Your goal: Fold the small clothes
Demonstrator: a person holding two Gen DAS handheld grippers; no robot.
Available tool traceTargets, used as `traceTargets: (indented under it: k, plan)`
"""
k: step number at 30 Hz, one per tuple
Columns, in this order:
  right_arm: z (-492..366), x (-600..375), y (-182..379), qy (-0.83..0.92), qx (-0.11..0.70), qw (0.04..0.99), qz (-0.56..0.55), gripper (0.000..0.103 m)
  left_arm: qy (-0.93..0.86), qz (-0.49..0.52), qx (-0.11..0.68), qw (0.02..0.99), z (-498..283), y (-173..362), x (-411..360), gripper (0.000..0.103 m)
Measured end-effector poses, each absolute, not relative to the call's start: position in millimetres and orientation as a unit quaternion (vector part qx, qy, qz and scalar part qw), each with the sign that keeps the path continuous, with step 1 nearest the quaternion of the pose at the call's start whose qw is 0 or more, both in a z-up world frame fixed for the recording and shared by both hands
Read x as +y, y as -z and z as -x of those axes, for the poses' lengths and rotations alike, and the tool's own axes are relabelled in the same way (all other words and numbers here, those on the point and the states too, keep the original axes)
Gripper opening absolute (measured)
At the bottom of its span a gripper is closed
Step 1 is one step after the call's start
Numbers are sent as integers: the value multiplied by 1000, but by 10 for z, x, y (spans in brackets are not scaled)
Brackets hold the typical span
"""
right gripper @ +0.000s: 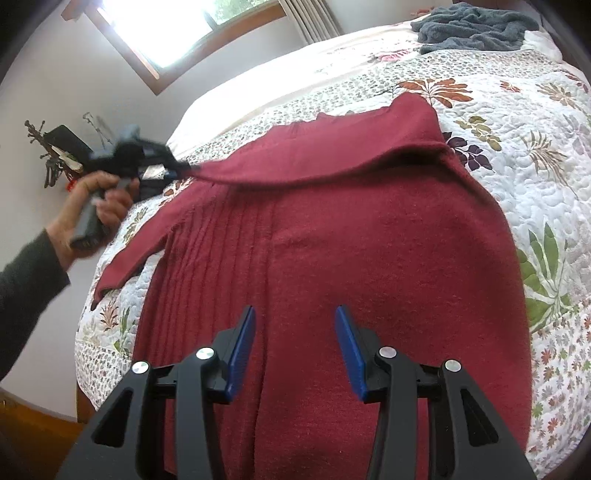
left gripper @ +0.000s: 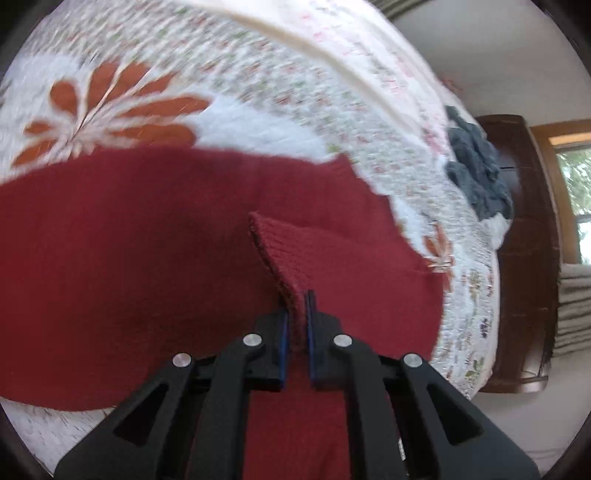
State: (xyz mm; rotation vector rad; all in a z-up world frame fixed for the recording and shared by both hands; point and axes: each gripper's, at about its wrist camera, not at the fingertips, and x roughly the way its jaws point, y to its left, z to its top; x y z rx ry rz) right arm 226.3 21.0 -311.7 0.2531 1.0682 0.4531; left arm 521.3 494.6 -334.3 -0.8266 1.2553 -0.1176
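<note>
Pinching a ribbed sleeve cuff (left gripper: 275, 251) of the red knit sweater (right gripper: 332, 236), your left gripper (left gripper: 295, 306) has its blue-padded fingers (left gripper: 283, 332) clamped tight on the fabric, cuff end sticking out past the tips. Left wrist view is motion-blurred; cuff sits above the sweater body. From the right wrist view, that sleeve stretches across the upper body of the garment toward your left hand (right gripper: 98, 206), dark sleeve (right gripper: 26, 280) at the wrist, hand wrapped round the gripper handle off the bed's edge.

Your right gripper (right gripper: 295, 347) hovers over the lower part of the sweater, fingers (right gripper: 242, 347) spread wide apart, nothing between them. Cannot tell whether the tips touch the knit.

Sweater lies spread flat on the floral quilt (right gripper: 517, 155), vertical ribs running down one side of the body, other sleeve (right gripper: 129, 258) trailing toward the bed edge. Quilt covers the whole bed.

Grey-blue towel (right gripper: 476, 29) lies bunched at the far end of the quilt, well apart from the sweater. Window (right gripper: 177, 26) in the wall beyond the bed. Dark wooden furniture (left gripper: 524, 251) stands past the bed edge in the left wrist view.
</note>
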Motion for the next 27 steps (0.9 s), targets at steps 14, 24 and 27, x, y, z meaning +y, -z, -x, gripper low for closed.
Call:
traceTargets:
  k: [14, 24, 27]
  plan:
    - [-2278, 256, 3057, -219, 503, 826, -129, 45, 19, 400, 518, 756, -5014, 3194, 4872, 38]
    - [-2210, 252, 2928, -214, 501, 830, -119, 46, -7, 426, 538, 728, -4870, 3534, 5129, 45]
    - [-2164, 255, 2839, -215, 497, 833, -115, 47, -11, 444, 513, 734, -4523, 3353, 5430, 66]
